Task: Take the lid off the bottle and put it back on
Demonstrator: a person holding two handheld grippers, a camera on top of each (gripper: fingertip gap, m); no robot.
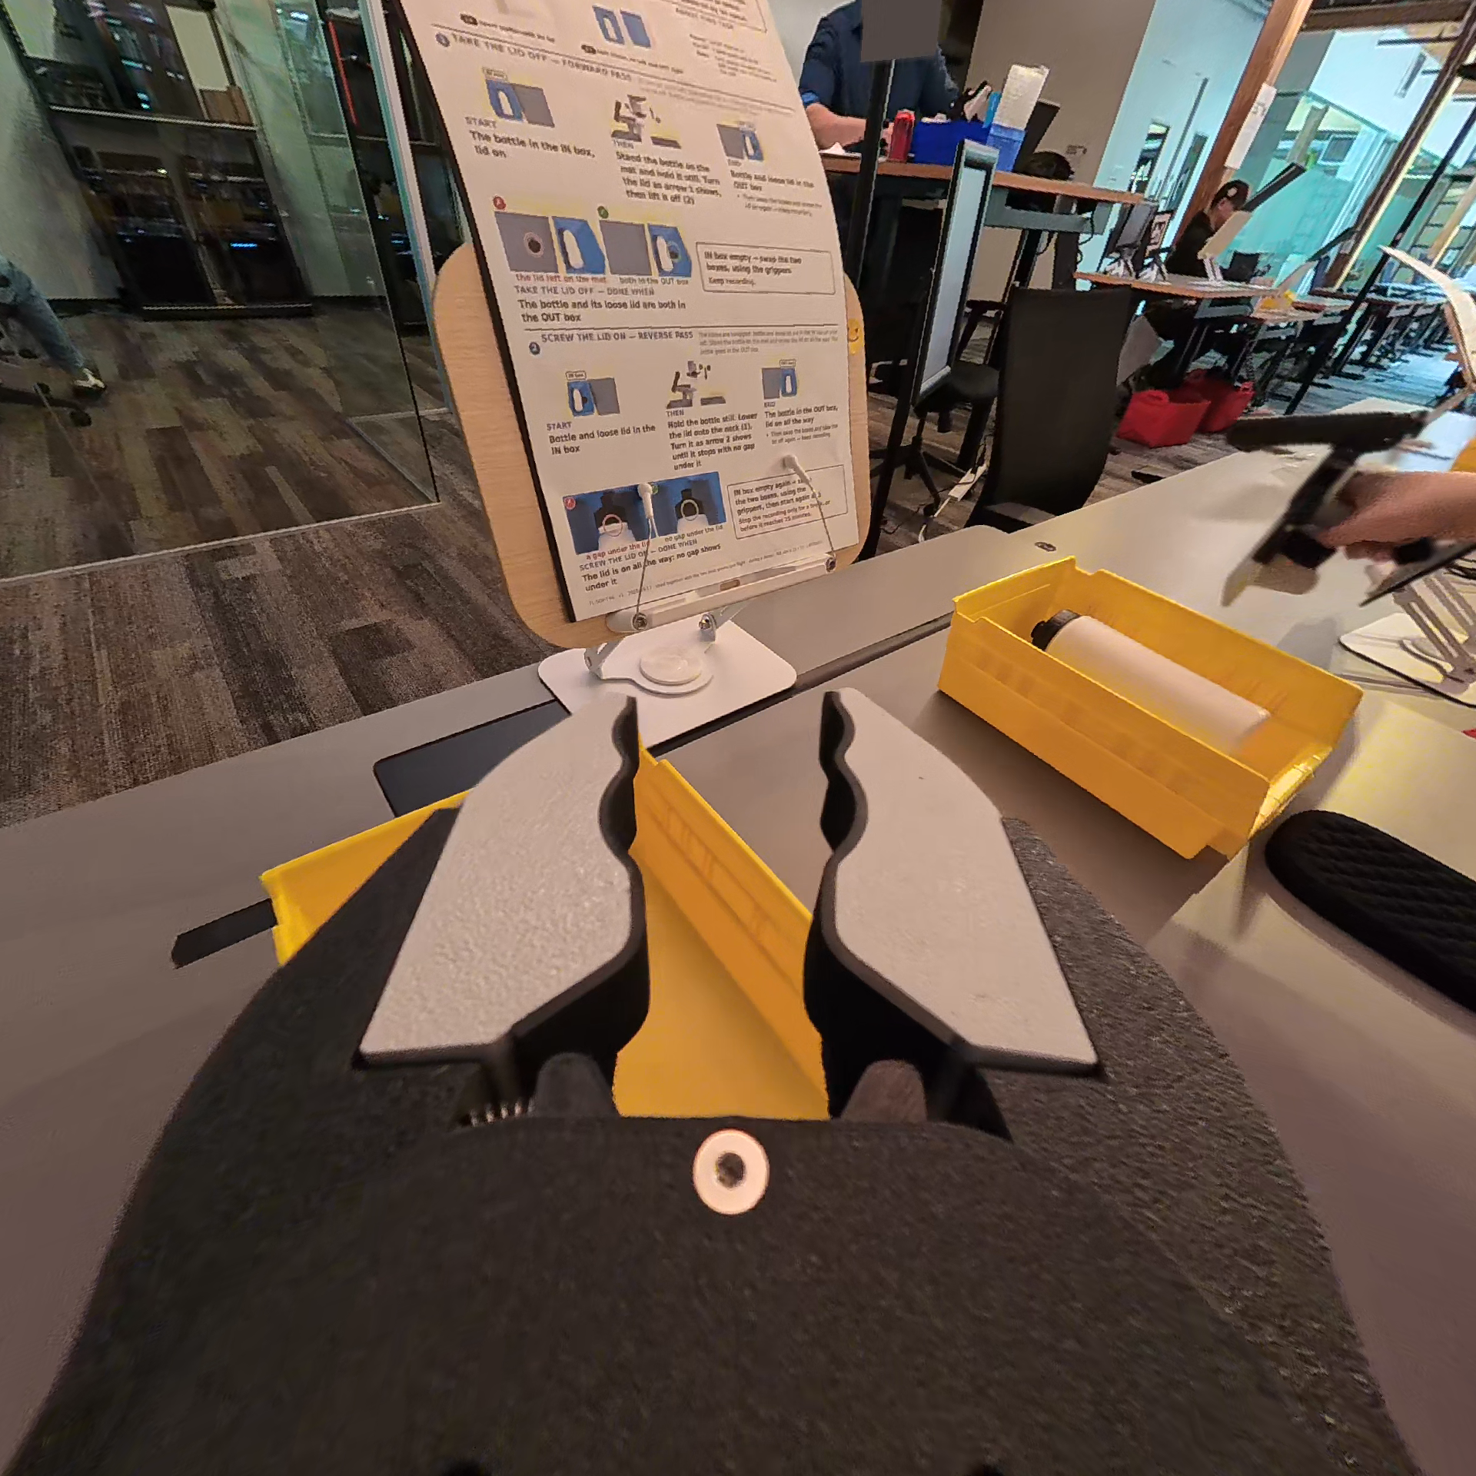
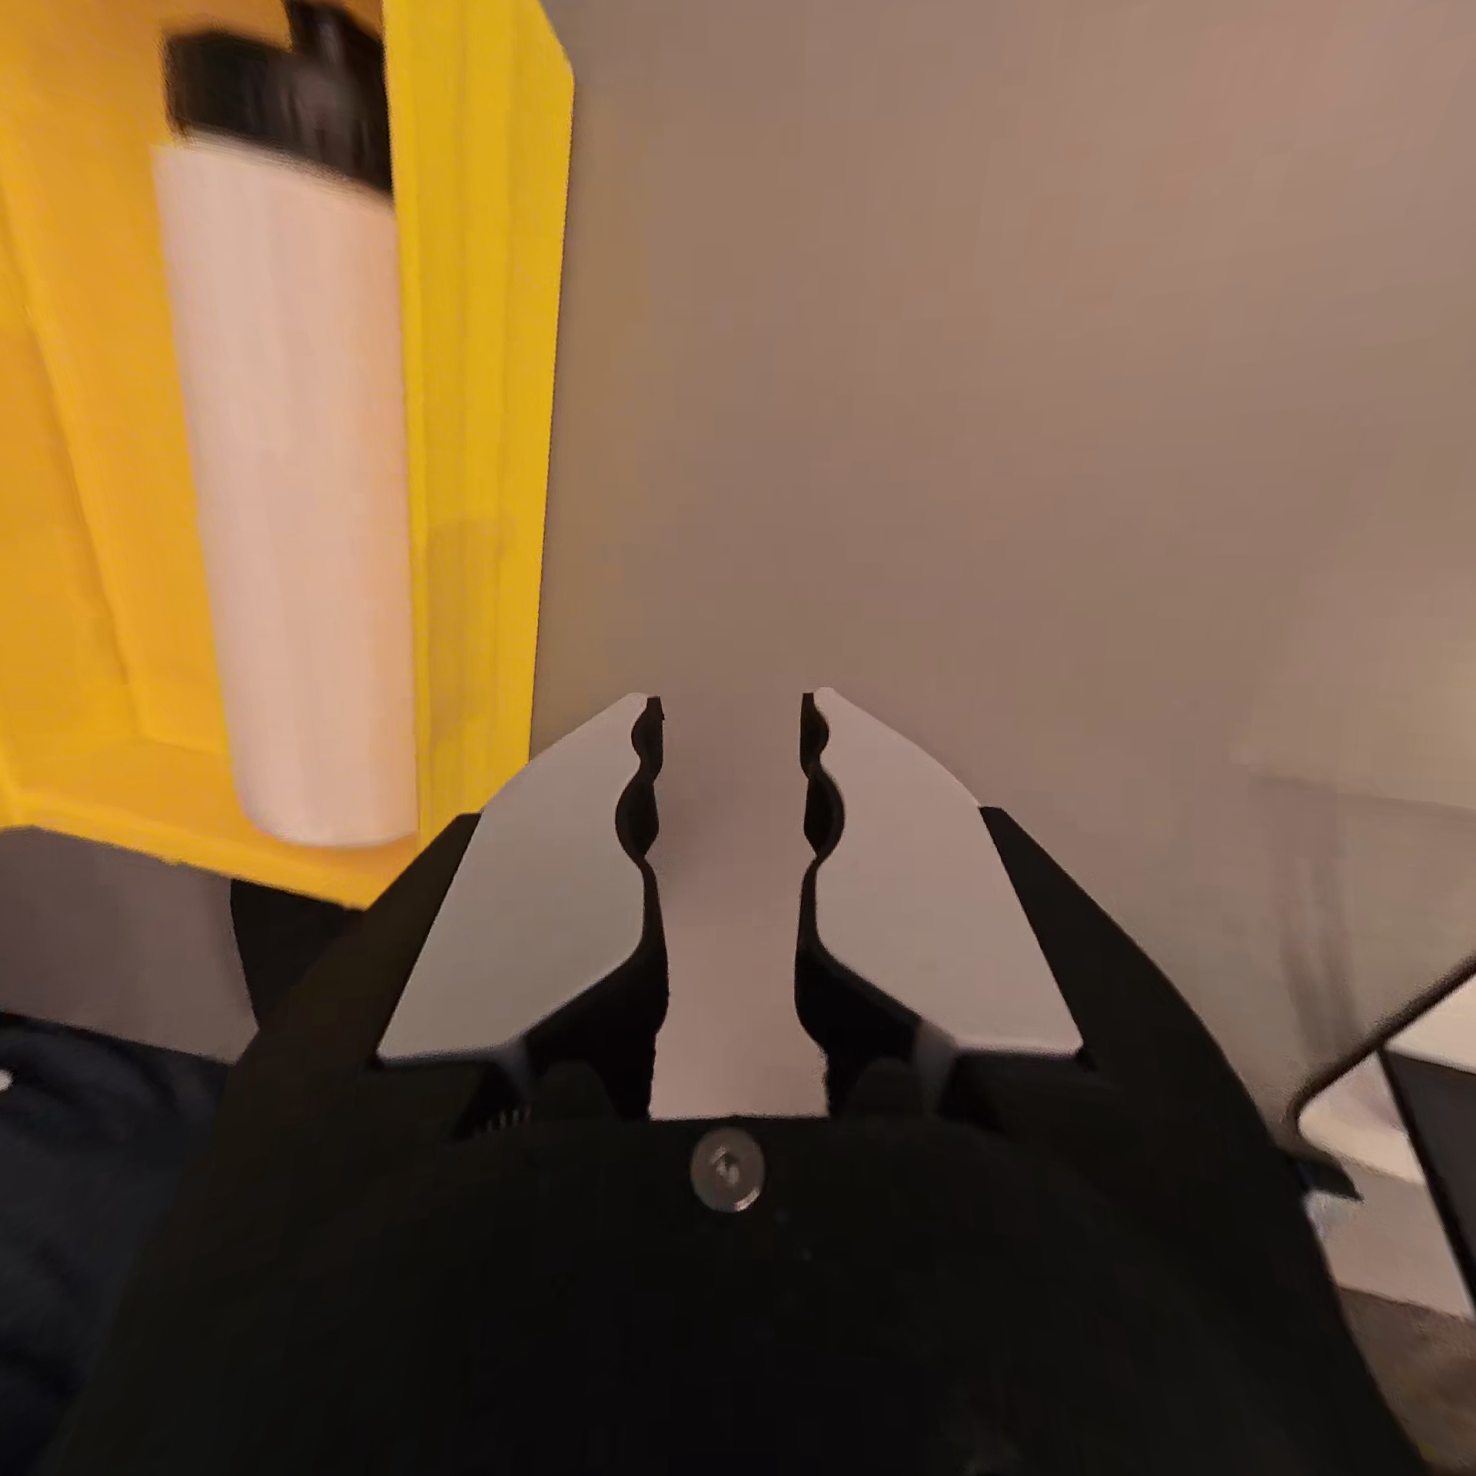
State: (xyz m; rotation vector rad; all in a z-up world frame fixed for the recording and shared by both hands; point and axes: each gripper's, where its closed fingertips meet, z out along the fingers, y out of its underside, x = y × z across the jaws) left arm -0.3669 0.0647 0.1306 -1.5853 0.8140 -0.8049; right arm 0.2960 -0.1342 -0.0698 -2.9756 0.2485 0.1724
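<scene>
left gripper: fingers spread, empty, over near yellow bin. right gripper: fingers spread, empty, above bare table. bottle: lying lengthwise in far yellow bin, black lid on, forward-left of right gripper, the nearer one.

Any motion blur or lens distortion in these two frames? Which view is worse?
Right wrist view is worse: the bottle and yellow bin are smeared by motion, while the right gripper stays fairly crisp. Left wrist view is mostly sharp, with the left gripper clear; the other gripper, farther off, is blurred, and the fisheye bends the instruction sheet.
</scene>
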